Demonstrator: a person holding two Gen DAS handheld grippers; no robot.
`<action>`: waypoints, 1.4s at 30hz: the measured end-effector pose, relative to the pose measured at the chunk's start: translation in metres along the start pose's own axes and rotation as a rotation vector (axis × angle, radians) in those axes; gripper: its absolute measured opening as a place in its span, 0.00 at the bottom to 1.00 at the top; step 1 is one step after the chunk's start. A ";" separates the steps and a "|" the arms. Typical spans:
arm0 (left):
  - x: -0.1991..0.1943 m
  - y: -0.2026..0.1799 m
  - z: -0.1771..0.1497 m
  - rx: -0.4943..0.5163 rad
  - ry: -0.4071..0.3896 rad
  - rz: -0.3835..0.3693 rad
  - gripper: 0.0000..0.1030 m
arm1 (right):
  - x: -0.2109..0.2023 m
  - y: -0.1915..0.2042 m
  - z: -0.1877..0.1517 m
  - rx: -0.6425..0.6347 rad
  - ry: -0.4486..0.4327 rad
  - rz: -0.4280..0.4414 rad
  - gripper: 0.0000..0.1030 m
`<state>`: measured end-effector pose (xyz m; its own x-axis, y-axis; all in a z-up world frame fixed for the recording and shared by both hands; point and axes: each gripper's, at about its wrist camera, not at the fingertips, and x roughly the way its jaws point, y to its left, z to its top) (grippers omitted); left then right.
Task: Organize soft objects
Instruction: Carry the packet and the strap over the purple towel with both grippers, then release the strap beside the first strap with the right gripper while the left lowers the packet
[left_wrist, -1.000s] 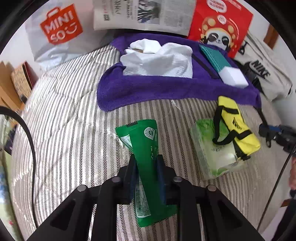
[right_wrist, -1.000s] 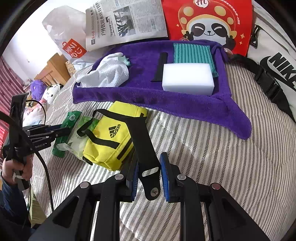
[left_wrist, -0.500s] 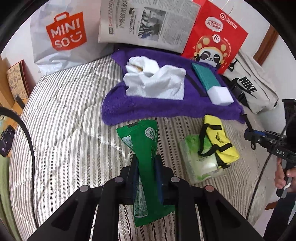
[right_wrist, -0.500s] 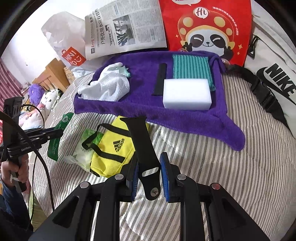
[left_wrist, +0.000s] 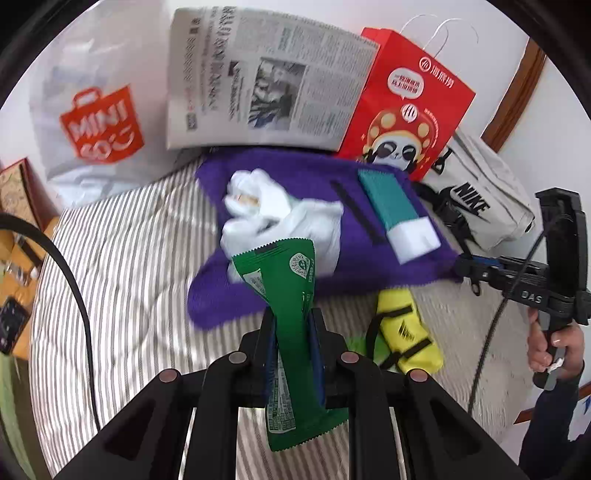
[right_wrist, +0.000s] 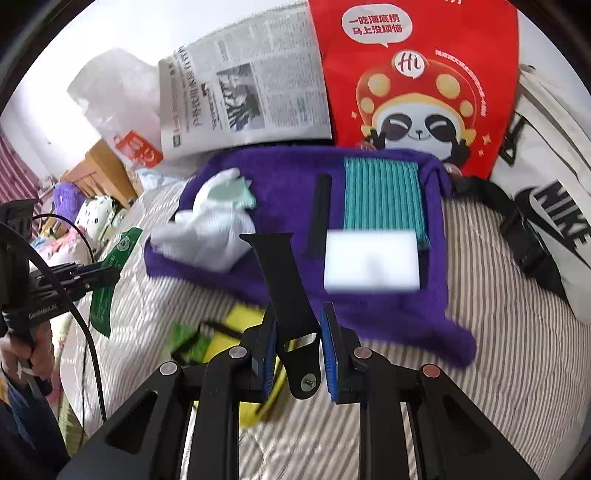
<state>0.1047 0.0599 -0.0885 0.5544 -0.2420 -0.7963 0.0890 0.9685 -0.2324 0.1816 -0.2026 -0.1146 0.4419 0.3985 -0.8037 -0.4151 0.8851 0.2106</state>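
Note:
My left gripper (left_wrist: 292, 328) is shut on a green snack packet (left_wrist: 286, 295) and holds it raised above the striped bed, near the front edge of the purple towel (left_wrist: 280, 173). My right gripper (right_wrist: 298, 332) is shut on a black watch strap (right_wrist: 284, 288), also lifted, in front of the purple towel (right_wrist: 280, 173). On the towel lie a white cloth (left_wrist: 291, 218), a second black strap (right_wrist: 320, 214), a teal cloth (right_wrist: 380, 195) and a white sponge (right_wrist: 371, 260).
A yellow pouch (left_wrist: 404, 332) and a green tissue pack (right_wrist: 186, 341) lie on the striped bedspread (left_wrist: 122, 266). A newspaper (left_wrist: 266, 77), red panda bag (left_wrist: 406, 107), white Miniso bag (left_wrist: 88, 122) and grey Nike bag (left_wrist: 480, 195) stand behind the towel.
Both grippers have risen and moved forward toward the purple towel, carrying the green packet and the black strap. The yellow pouch and tissue pack stay on the bed.

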 end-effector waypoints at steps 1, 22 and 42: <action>0.001 0.000 0.006 -0.001 -0.001 -0.007 0.16 | 0.002 0.000 0.004 0.005 -0.001 0.001 0.21; 0.034 0.027 0.073 -0.016 -0.012 -0.039 0.16 | 0.124 0.015 0.088 0.050 0.094 -0.065 0.21; 0.038 0.043 0.072 -0.044 -0.022 -0.064 0.16 | 0.156 0.050 0.095 -0.104 0.120 -0.185 0.23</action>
<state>0.1895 0.0965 -0.0886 0.5666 -0.3013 -0.7669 0.0887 0.9476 -0.3067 0.3051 -0.0739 -0.1766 0.4233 0.1947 -0.8848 -0.4184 0.9083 -0.0003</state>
